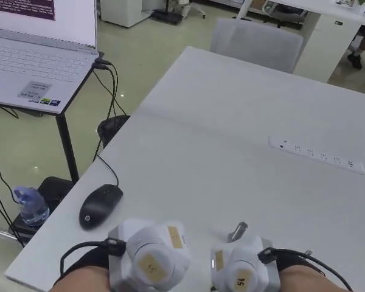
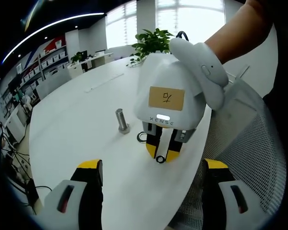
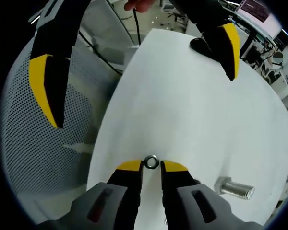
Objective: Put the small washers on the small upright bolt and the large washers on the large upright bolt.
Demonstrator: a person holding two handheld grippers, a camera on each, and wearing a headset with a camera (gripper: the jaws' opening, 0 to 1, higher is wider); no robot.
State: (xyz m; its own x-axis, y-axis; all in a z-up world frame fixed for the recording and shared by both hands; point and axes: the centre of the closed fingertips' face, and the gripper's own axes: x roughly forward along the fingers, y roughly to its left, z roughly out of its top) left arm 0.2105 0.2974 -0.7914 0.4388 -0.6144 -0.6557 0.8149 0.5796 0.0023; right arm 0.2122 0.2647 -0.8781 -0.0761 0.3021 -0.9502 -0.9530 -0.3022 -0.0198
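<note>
Starting with the head view: left gripper [image 1: 149, 258] and right gripper [image 1: 240, 272] sit side by side at the near edge of the table [image 1: 243, 121], with a bolt [image 1: 237, 231] poking up just past the right one. Mouse [image 1: 100, 205] is off to the left, well apart. Can't see any jaws from up here.

Left gripper view: its own jaws are spread wide with nothing between them. The right gripper faces it, tips down near the table, pinching a washer [image 2: 161, 159]. The bolt stands upright just beside it.

Right gripper view: jaws nearly together, clamped on the washer's edge right at the tips. The bolt is off to one side, near but not under the washer.

What worries me: that's a really thin hold, so a bump on the threads could twist the washer or pop it out, and this close to the edge it'd probably roll off. The bolt looks free-standing, so a sideways nudge could tip it. Also can't tell which size bolt this is, so check the match first.
</note>
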